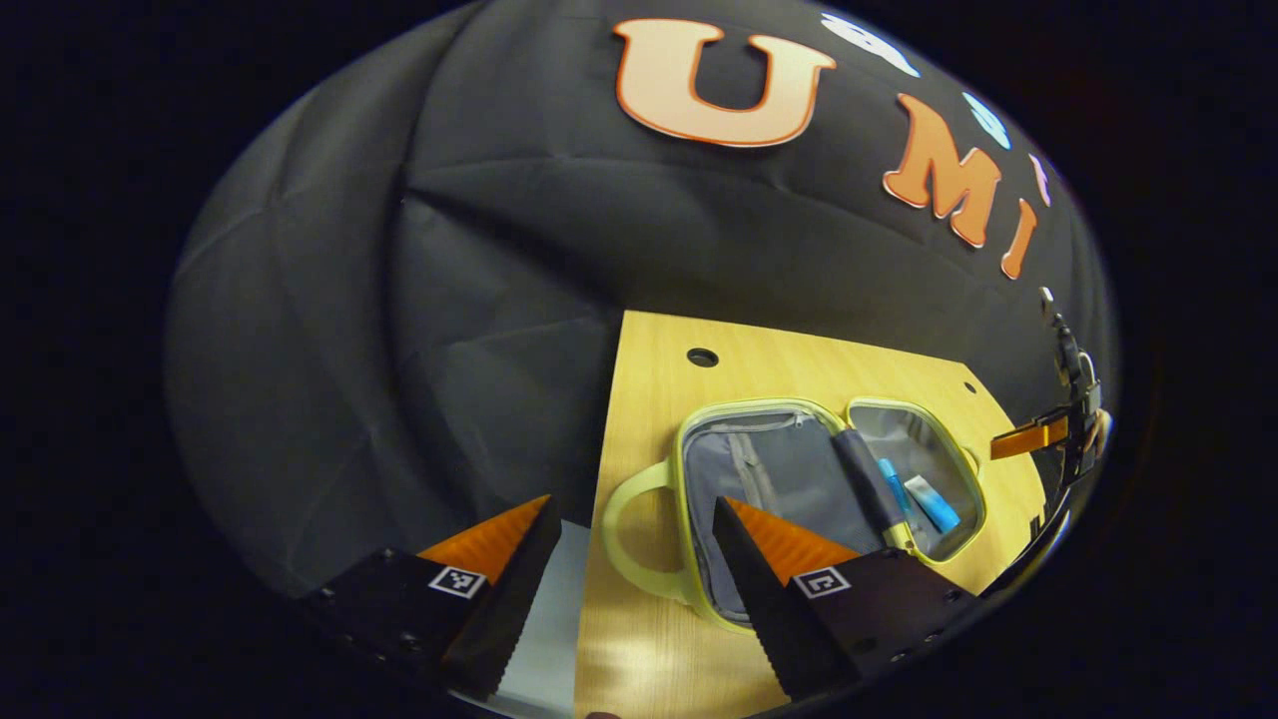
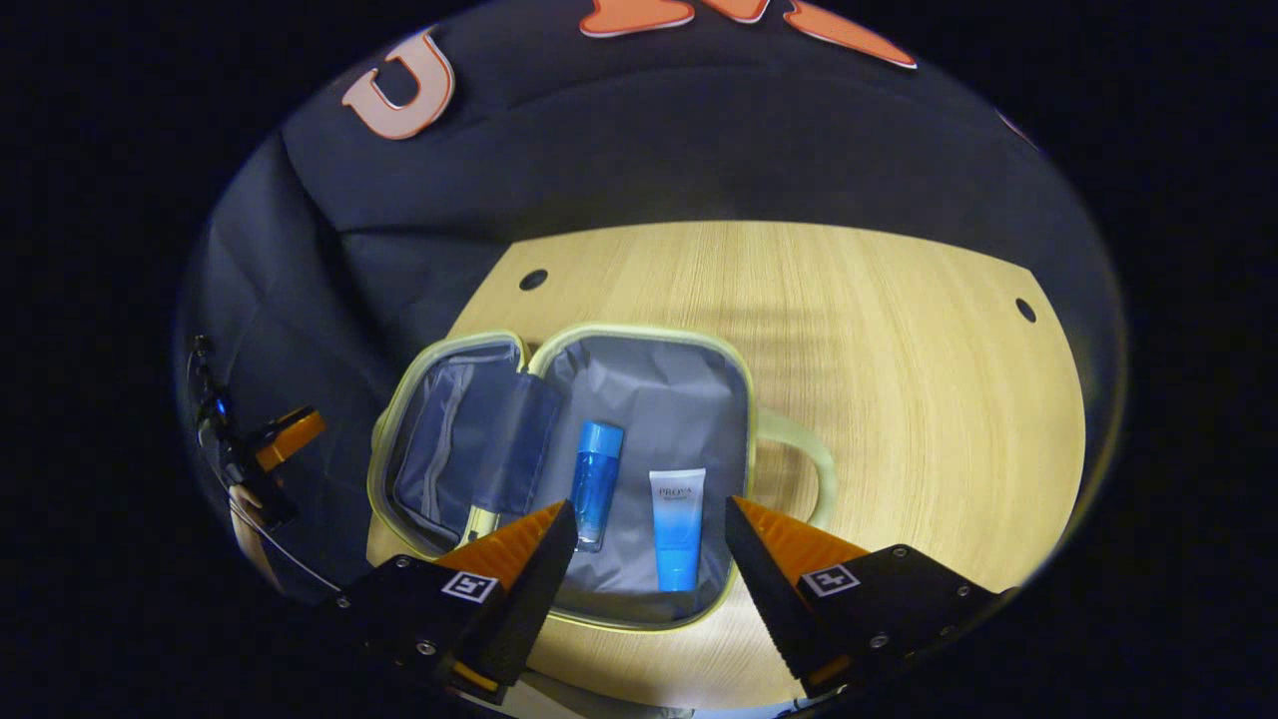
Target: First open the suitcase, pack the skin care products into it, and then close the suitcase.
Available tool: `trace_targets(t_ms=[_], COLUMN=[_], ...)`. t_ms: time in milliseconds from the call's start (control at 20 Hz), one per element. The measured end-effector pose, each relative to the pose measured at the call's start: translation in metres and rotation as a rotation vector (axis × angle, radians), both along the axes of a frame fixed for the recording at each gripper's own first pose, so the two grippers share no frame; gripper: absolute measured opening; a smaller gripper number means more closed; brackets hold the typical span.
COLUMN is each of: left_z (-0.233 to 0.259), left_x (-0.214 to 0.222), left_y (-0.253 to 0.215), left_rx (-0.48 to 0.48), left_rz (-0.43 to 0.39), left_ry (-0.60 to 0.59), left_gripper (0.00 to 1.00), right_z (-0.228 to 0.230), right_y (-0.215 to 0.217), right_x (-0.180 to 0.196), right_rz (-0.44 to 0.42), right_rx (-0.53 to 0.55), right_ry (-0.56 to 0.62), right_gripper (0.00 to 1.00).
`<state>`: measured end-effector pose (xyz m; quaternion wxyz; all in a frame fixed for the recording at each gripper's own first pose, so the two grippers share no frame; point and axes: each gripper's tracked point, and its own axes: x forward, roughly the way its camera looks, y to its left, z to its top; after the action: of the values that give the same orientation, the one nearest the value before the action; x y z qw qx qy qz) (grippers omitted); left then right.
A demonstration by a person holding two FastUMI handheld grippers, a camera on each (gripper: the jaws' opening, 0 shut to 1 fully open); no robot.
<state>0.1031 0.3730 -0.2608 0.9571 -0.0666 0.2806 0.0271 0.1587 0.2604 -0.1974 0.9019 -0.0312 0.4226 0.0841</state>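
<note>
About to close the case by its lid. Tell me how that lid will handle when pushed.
The lid looks like soft fabric with a creased lining, so it will probably flex rather than swing as one stiff panel. It lies flat open beside the half holding the bottle and tube, so it likely needs lifting from its rim.

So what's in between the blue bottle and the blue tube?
Nothing but bare grey lining lies between the blue bottle and the blue tube, seen in the right gripper view.
</note>
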Motion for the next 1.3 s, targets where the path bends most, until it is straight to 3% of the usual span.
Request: trace_targets(t_ms=[450, 900, 950, 1050, 1100, 1200, 1300], left_z=[-0.069, -0.107, -0.109, -0.121, -0.121, -0.126, -0.113], left_x=[0.032, 0.049, 0.053, 0.061, 0.061, 0.059, 0.056], left_y=[0.009, -0.002, -0.002, 0.006, -0.001, -0.009, -0.005], left_rx=[-0.455, -0.679, -0.695, -0.692, -0.719, -0.704, -0.661], left_rz=[0.033, 0.063, 0.073, 0.137, 0.127, 0.118, 0.12], left_ry=[-0.025, 0.011, 0.007, 0.013, 0.015, 0.054, 0.059], left_gripper=[0.97, 0.92, 0.97, 0.47, 0.22, 0.21, 0.1], right_z=[0.033, 0.043, 0.044, 0.045, 0.045, 0.047, 0.048], right_y=[-0.022, -0.035, -0.036, -0.038, -0.038, -0.039, -0.041], right_x=[-0.021, -0.029, -0.029, -0.028, -0.027, -0.027, -0.026], right_rz=[-0.057, -0.113, -0.117, -0.122, -0.125, -0.132, -0.132], right_rx=[0.015, 0.023, 0.021, 0.019, 0.023, 0.031, 0.034], right_ry=[-0.093, -0.112, -0.112, -0.119, -0.12, -0.125, -0.131], right_gripper=[0.96, 0.96, 0.96, 0.96, 0.96, 0.96, 0.96])
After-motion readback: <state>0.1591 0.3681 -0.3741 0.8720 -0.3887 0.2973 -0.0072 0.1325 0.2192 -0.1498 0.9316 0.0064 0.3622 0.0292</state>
